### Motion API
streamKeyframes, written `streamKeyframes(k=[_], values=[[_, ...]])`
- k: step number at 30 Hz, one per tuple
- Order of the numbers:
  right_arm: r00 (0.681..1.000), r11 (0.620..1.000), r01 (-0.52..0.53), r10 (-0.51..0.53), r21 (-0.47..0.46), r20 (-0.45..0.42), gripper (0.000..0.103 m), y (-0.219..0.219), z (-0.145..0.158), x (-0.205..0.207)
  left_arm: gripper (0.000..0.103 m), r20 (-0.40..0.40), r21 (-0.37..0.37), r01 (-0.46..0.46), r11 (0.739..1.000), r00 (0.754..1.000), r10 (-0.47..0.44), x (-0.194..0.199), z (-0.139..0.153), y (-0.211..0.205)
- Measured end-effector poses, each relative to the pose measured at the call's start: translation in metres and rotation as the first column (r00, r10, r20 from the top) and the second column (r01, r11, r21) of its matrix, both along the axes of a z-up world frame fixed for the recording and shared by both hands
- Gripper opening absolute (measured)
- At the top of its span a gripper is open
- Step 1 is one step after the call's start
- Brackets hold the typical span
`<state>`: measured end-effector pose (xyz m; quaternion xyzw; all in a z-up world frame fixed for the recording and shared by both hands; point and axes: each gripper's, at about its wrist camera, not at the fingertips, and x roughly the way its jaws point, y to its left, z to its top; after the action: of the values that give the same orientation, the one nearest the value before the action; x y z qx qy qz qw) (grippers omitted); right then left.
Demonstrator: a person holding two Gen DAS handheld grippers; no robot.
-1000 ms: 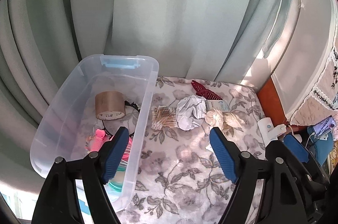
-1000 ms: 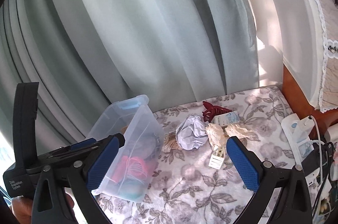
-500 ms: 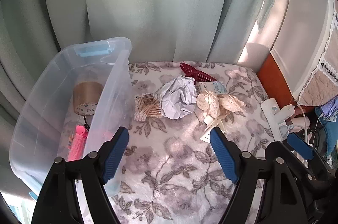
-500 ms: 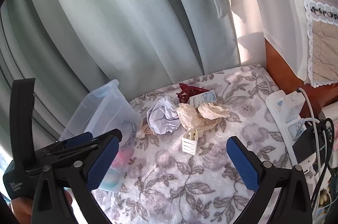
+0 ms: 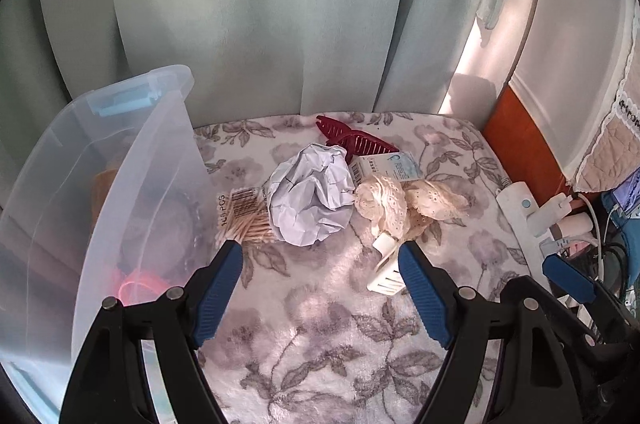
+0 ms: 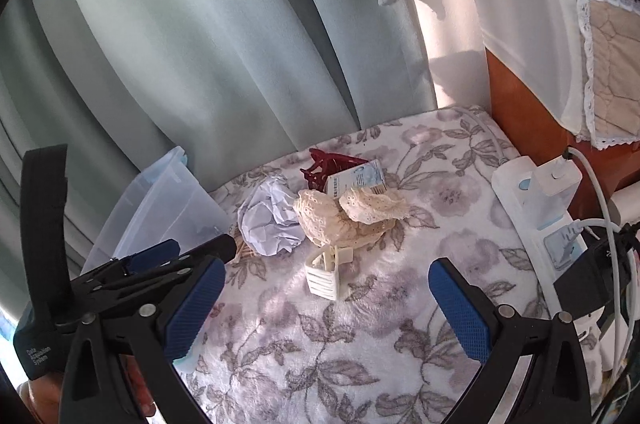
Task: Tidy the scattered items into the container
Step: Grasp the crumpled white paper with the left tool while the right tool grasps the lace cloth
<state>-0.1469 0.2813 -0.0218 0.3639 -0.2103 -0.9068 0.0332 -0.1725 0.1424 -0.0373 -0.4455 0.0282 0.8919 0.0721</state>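
Closest to both cameras is bare floral blanket (image 5: 320, 324), grey leaves on pinkish white, covering the surface everything sits on. The left tool (image 5: 320, 254) hangs over it with its blue pads wide apart and nothing between them, tilted down at the pile. The right tool (image 6: 326, 274) is the same deal: pads spread, empty, angled down. In the right wrist view the left tool's black body sits at the lower left with small white lettering on it, too tiny to read properly.

Next out is a white plastic clip (image 5: 386, 270), just beside the left tool's right pad, lying at the near edge of the clutter. Behind it sits a bunch of cream lace (image 5: 400, 206), touching a crumpled paper ball (image 5: 308, 196) on its left. Tucked under the paper's left side is a pack of cotton swabs (image 5: 244, 220) with a barcode and "PCS" printed on it. Behind those is a small blue-and-white box (image 5: 394, 166), print unreadable, and a dark red hair claw (image 5: 352, 138) at the back.

The clear container (image 5: 132, 192) stands on the left, right beside the swabs, with something pink showing through its wall. On the far right, a white power strip (image 6: 532, 208) with plugs and cables runs along the blanket's edge. Pale green curtains (image 5: 260, 4) hang behind it all.
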Motion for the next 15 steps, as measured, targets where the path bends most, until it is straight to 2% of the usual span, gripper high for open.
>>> streamKeyframes(k=[4,10,15], values=[[1.000,1.000,0.008,-0.008,0.020,0.012,0.103,0.001,-0.006,-0.012,0.081,0.023,0.032,0.005,0.999,1.000,-0.006,-0.015,-0.011,0.000],[0.996,0.995,0.057,-0.052,-0.078,0.065,0.103,0.015,-0.023,-0.035,0.081,0.076,0.094,-0.011,0.996,0.997,0.004,-0.039,-0.027,-0.003],[0.994,0.995,0.061,-0.053,-0.080,0.099,0.103,0.016,-0.039,-0.054,0.081,0.089,0.096,-0.031,0.995,0.996,0.023,-0.056,-0.045,-0.007]])
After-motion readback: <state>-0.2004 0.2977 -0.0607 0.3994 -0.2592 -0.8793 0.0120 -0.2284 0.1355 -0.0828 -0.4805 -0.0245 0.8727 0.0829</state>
